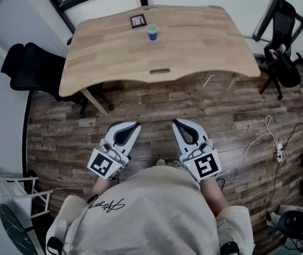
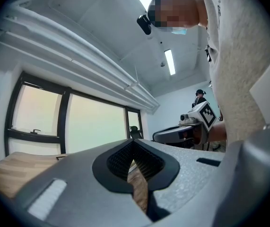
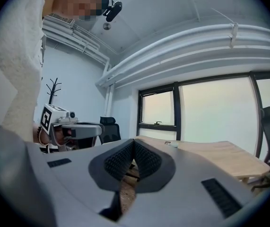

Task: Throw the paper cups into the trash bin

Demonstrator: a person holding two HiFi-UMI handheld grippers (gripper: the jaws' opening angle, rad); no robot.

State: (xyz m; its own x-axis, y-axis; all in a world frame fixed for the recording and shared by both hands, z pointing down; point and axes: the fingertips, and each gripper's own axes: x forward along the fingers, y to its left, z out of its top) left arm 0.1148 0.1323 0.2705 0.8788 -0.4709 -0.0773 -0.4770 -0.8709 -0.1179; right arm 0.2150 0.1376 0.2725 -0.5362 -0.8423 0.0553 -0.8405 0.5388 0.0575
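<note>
We're right at the start: the wooden bench [image 1: 193,52] lies ahead, nothing is picked up yet, and no view shows us a trash bin for certain. Our left tool [image 1: 135,125] and right tool [image 1: 176,122] hover side by side short of the bench's near edge, each with jaws pressed together on nothing. The one paper cup [image 1: 152,33] we see stands upright near the middle of the far edge, small, green-rimmed over blue, beside a dark square tile [image 1: 138,21], so we reckon the whole grab-and-toss remains.
</note>
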